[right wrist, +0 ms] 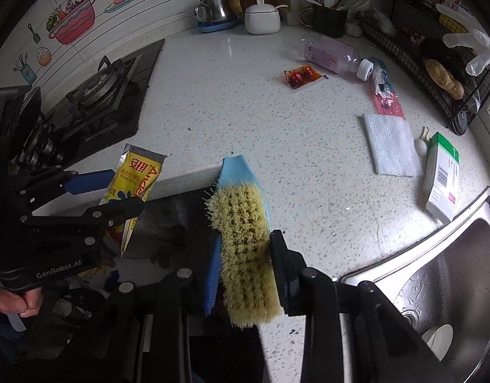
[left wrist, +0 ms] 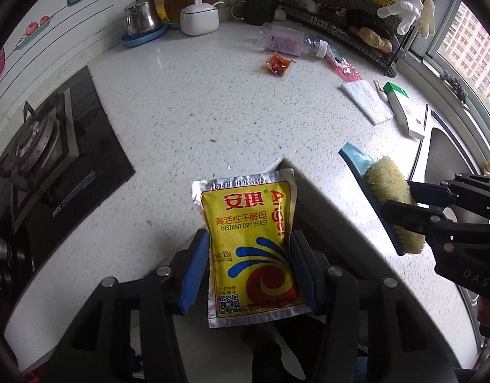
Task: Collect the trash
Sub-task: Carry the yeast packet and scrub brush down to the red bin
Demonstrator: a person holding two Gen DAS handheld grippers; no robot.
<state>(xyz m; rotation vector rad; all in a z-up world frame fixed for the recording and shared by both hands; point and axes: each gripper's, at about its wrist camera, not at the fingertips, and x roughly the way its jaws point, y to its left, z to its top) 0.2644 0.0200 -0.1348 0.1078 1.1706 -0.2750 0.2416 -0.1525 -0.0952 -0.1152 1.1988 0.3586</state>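
Above speckled counter [left wrist: 187,121]: left tool [left wrist: 250,266] pinching foil yeast packet [left wrist: 251,242]; right tool [right wrist: 245,274] clamping bristly blue-backed brush [right wrist: 245,242].

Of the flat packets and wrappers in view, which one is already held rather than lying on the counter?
The yellow yeast sachet, clamped in the left hand-held gripper. The red sauce packet and pink wrapper lie on the counter.
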